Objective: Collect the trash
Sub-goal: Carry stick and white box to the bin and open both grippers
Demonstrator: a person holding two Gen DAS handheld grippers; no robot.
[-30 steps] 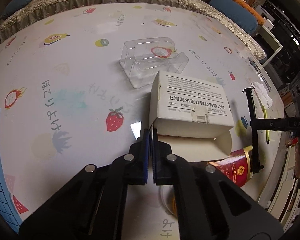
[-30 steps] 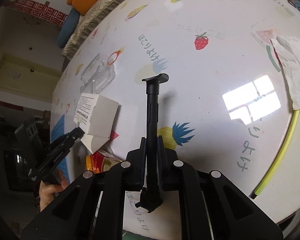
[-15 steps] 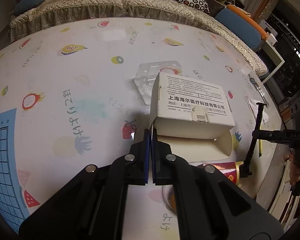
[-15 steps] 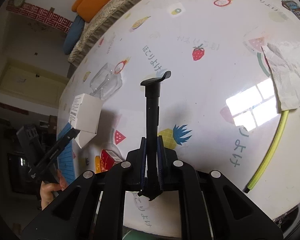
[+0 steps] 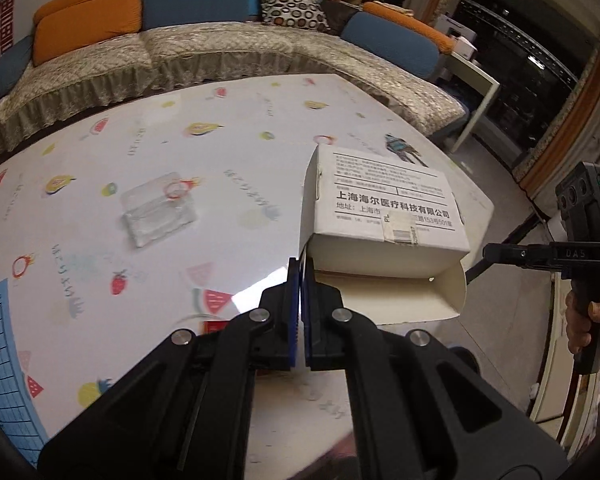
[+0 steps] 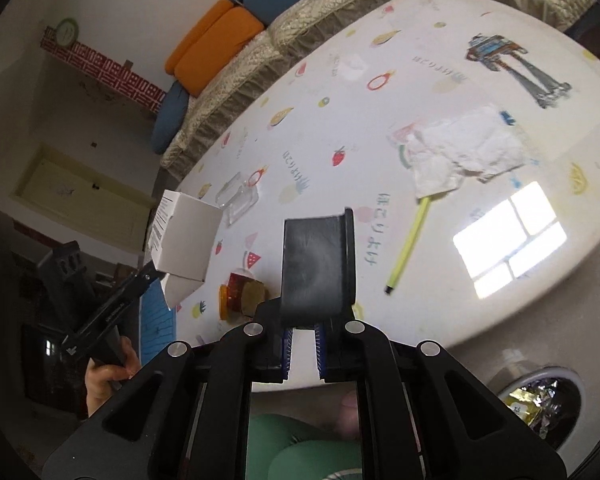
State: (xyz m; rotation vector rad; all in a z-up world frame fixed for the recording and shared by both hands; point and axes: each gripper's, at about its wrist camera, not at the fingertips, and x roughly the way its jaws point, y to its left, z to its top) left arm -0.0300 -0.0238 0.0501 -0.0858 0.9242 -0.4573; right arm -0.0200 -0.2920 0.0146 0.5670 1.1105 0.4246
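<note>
My left gripper [image 5: 302,264] is shut on the edge of a white cardboard box [image 5: 384,216] with Chinese print and an open flap, held well above the table. The box also shows in the right wrist view [image 6: 186,236]. My right gripper [image 6: 302,334] holds a flat black plastic piece [image 6: 318,266] upright between its fingers, over the table's near edge. A clear plastic tray [image 5: 158,208], a crumpled white tissue [image 6: 464,152], a yellow-green straw [image 6: 408,248] and a red and orange wrapper [image 6: 240,294] lie on the table.
The white fruit-print table [image 5: 140,152] fills both views. A sofa with orange and blue cushions [image 5: 100,40] stands behind it. A white bin holding foil trash [image 6: 540,400] sits on the floor at lower right. The right gripper's handle [image 5: 580,256] shows at the right edge.
Both grippers have risen and pulled back from the table. The box is lifted higher. The black piece has turned from edge-on to show its broad face.
</note>
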